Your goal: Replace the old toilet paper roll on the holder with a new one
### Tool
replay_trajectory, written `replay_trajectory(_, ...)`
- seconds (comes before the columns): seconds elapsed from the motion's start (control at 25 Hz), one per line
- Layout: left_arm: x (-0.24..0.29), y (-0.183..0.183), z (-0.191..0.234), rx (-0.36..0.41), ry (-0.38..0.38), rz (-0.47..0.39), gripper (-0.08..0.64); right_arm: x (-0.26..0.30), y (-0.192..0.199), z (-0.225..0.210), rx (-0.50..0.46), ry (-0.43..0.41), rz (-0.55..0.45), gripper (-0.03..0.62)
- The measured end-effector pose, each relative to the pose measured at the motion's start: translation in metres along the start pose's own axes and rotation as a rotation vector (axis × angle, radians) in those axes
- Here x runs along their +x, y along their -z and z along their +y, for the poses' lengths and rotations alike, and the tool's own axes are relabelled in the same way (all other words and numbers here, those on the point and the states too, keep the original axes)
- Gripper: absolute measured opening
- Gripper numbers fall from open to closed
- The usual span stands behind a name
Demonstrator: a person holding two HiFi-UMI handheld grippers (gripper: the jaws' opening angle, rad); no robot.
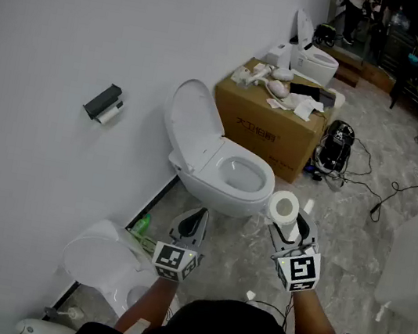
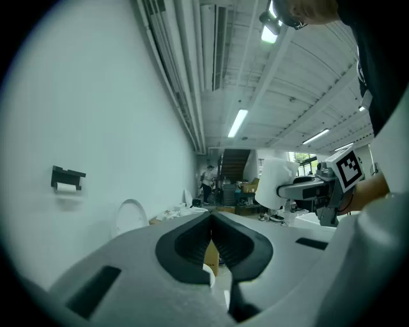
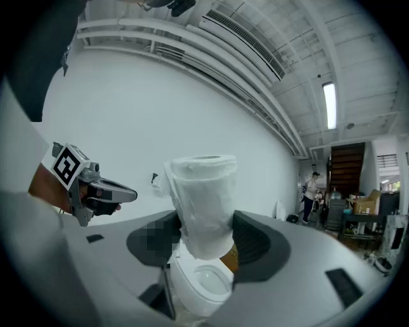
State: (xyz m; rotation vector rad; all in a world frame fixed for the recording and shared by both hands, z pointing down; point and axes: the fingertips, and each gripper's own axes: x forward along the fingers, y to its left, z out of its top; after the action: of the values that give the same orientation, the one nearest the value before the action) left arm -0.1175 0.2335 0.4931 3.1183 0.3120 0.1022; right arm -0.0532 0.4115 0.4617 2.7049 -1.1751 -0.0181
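A new white toilet paper roll (image 1: pixel 285 208) stands upright between the jaws of my right gripper (image 1: pixel 294 229), which is shut on it. In the right gripper view the roll (image 3: pixel 203 201) fills the gap between the pads. My left gripper (image 1: pixel 192 224) is shut and empty, level beside the right one. Its jaws meet in the left gripper view (image 2: pixel 211 234), where the held roll (image 2: pixel 276 182) shows at the right. The black wall holder (image 1: pixel 102 101) carries the old roll (image 1: pixel 110 113), up on the white wall to the left, well away from both grippers. The same holder (image 2: pixel 67 177) appears small in the left gripper view.
A white toilet (image 1: pixel 220 170) with its lid up stands just beyond the grippers. Behind it is a cardboard box (image 1: pixel 267 126) with clutter on top. Another toilet (image 1: pixel 107 261) sits at the lower left. Cables and a black bag (image 1: pixel 338 143) lie on the floor; a white fixture (image 1: pixel 417 264) is at the right.
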Motion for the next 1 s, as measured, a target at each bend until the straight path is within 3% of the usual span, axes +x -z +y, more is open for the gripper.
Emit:
replay_trajectory(0.68, -0.047, 0.013, 0.061, -0.009, 0.007, -0.011, 0.000, 0.037, -0.008, 0.074, 0.027, 0.009, -0.018, 0.250)
replay_trajectory(1.0, -0.038, 0.022, 0.096, -0.028, -0.039, -0.002, 0.000, 0.077, 0.001, 0.081, 0.041, -0.031, 0.020, 0.250)
